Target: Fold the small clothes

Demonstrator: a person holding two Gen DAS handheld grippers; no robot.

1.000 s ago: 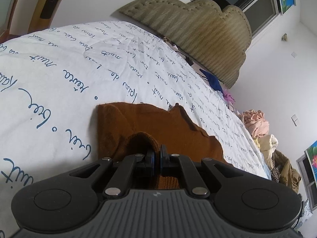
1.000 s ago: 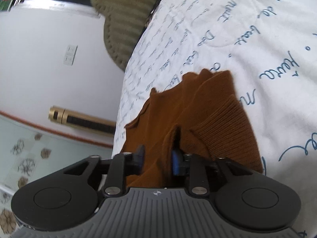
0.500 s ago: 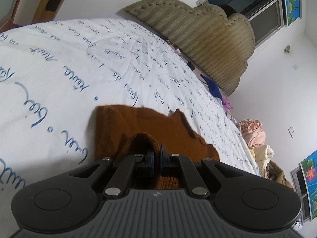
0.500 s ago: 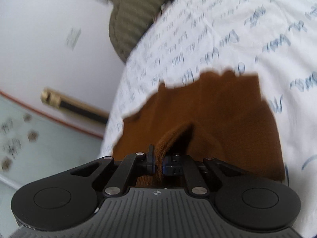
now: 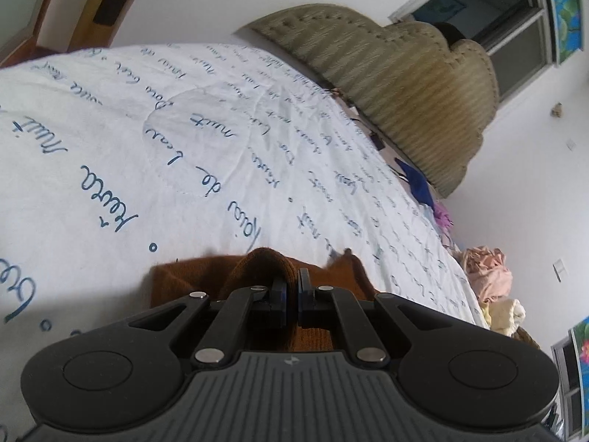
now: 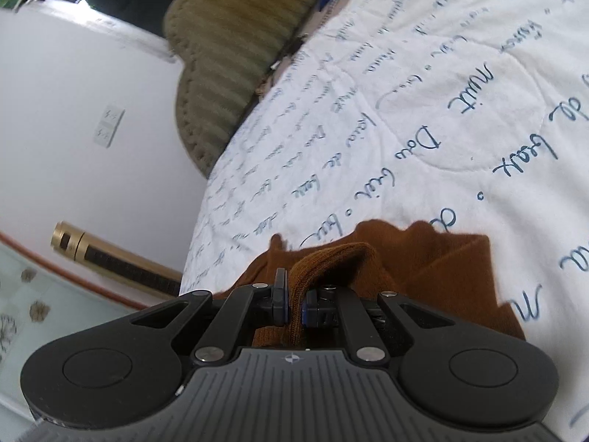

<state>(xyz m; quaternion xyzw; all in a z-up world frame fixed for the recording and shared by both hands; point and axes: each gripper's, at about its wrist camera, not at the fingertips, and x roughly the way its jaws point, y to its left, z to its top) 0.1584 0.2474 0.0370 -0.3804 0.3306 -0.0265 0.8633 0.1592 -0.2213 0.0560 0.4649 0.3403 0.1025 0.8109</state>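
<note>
**Brown garment pinched by both tongs on the bed**

Garment [image 5: 176, 276], a brown ribbed knit, is lying on the bed's white quilt [image 5: 110, 140], which is printed with blue handwriting. In the left wrist view it is sitting at lower centre of the frame, mostly hidden behind the tool. The left tongs [image 5: 293, 287] are gripping a raised fold of the knit, their jaws pressed almost together with only a thin layer of cloth between them; the fold is humping up just above the tips.

In the right wrist view the garment [image 6: 441, 269] is spreading from lower centre toward the right, its far edge uneven against the quilt [image 6: 423, 73]. The right tongs [image 6: 292, 296] are clamping a thicker ribbed ridge of the cloth, the jaws standing slightly apart around it and pressing on both sides.

A padded olive headboard [image 5: 397, 84] is rising at the upper right of the left view, and a pile of clothes [image 5: 489, 276] is sitting at the right edge.
</note>
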